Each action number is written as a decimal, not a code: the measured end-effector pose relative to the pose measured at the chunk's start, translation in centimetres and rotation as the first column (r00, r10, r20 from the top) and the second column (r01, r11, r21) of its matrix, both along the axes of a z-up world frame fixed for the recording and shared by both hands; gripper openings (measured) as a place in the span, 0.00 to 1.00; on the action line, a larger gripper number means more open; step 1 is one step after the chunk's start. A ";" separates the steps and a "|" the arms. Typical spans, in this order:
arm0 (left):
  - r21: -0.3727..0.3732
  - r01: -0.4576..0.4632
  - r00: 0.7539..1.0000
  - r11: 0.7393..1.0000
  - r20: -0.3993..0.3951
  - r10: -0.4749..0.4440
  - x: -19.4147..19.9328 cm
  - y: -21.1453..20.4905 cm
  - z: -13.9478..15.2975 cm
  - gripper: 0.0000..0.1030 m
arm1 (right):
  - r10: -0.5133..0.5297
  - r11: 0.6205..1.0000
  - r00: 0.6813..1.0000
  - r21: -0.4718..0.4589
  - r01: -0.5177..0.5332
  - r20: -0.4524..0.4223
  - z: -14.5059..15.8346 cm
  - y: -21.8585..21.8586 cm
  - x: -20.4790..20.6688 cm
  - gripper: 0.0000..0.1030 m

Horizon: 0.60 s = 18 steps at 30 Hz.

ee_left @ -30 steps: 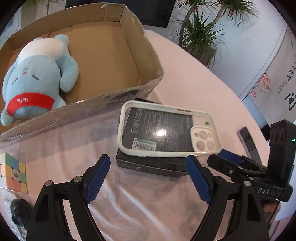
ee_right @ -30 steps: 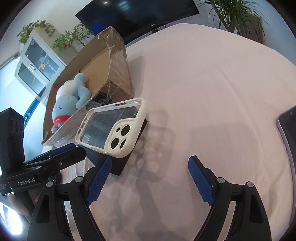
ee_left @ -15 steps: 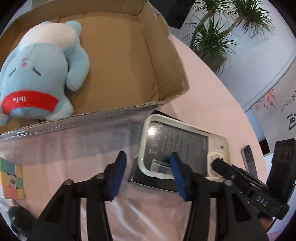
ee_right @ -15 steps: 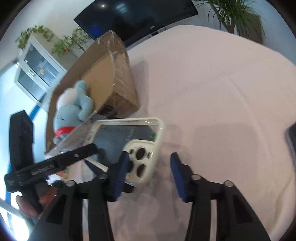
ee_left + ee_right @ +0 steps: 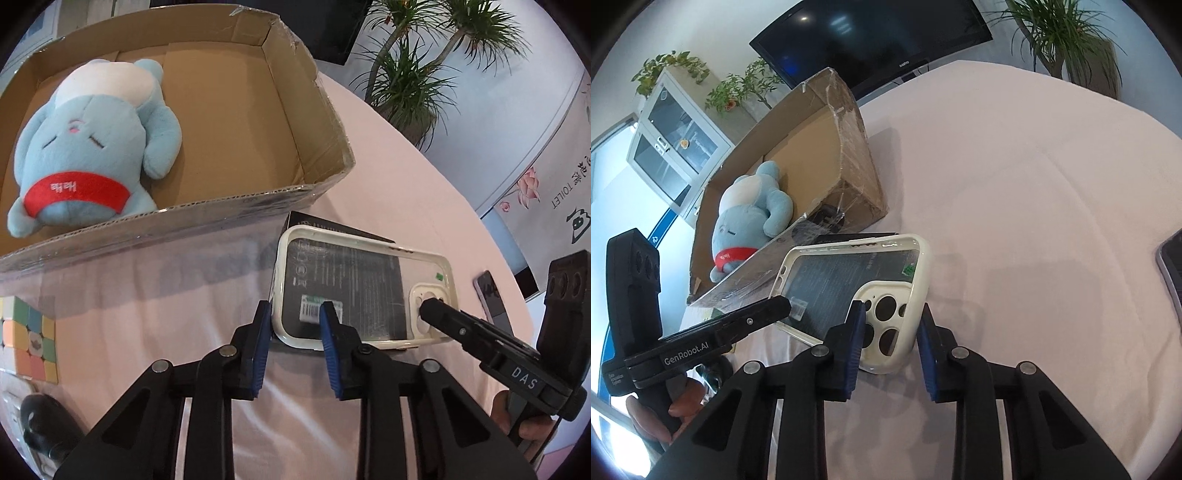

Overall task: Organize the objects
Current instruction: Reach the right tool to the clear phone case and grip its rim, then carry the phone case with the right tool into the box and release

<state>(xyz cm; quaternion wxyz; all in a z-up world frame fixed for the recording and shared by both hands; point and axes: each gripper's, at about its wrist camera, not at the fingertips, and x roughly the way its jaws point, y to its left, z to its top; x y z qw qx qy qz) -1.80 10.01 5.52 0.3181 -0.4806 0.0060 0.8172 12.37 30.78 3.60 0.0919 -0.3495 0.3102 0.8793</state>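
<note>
Both grippers were seen clamped on one white phone case, their jaws having just been drawn in on it: the left gripper was closed narrowly over the case's plain corner, one blue pad outside the rim and the other on the clear back, while the right gripper was pinched across the camera-cutout corner at the opposite end. Each tool was angled steeply downward and held from below by a hand, the right hand being glimpsed under its black handle in the left wrist view and the left hand low at the edge of the right wrist view. The case was kept on top of a black flat box, which was lying on the pink tablecloth just beside the near wall of an open cardboard box. Inside that carton a blue plush toy with a red band was laid on its back. A pastel puzzle cube and a dark computer mouse were left on the cloth to one side, and a phone was lying well apart at the table's far edge. Beyond the round table, potted palms, a wall-mounted television, a glass-fronted white cabinet topped with plants and a toilet sign could be made out.
</note>
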 end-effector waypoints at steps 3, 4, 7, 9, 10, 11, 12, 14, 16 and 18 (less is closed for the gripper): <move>0.005 0.000 0.999 1.000 -0.034 0.001 0.9 -1.1 1.0 0.24 | 0.013 1.000 1.000 0.019 -0.013 -0.010 0.8 -0.5 0.3 0.24; 0.007 -0.004 0.999 1.000 -0.043 0.005 1.1 -1.4 1.3 0.24 | 0.019 1.000 1.000 0.025 -0.019 -0.015 1.2 -0.7 0.4 0.24; 0.020 -0.023 0.997 1.000 -0.068 0.024 1.4 -2.6 2.3 0.24 | 0.036 0.998 0.999 0.055 -0.034 -0.030 2.3 -1.7 0.3 0.24; 0.027 -0.032 0.996 0.999 -0.081 0.034 1.5 -3.3 2.7 0.24 | 0.050 0.996 0.998 0.082 -0.046 -0.042 3.1 -2.6 0.2 0.24; 0.033 -0.039 0.995 0.999 -0.088 0.041 1.5 -3.7 3.0 0.24 | 0.056 0.995 0.997 0.089 -0.052 -0.045 3.4 -2.8 0.2 0.24; 0.039 -0.045 0.994 0.998 -0.095 0.048 1.6 -4.1 3.2 0.24 | 0.064 0.994 0.997 0.097 -0.058 -0.053 3.8 -3.2 0.0 0.24; 0.045 -0.054 0.993 0.998 -0.102 0.058 1.6 -4.5 3.6 0.24 | 0.071 0.992 0.996 0.104 -0.065 -0.058 4.2 -3.5 -0.1 0.24; 0.052 -0.070 0.990 0.996 -0.118 0.075 1.7 -5.1 4.1 0.24 | 0.088 0.988 0.994 0.130 -0.078 -0.070 5.0 -4.3 -0.4 0.24; 0.055 -0.089 0.987 0.994 -0.130 0.096 1.6 -6.0 4.6 0.24 | 0.109 0.984 0.991 0.153 -0.096 -0.075 5.8 -5.3 -1.0 0.24; 0.066 -0.107 0.984 0.992 -0.139 0.115 1.4 -6.8 5.0 0.24 | 0.123 0.981 0.989 0.163 -0.109 -0.080 6.3 -5.9 -1.5 0.24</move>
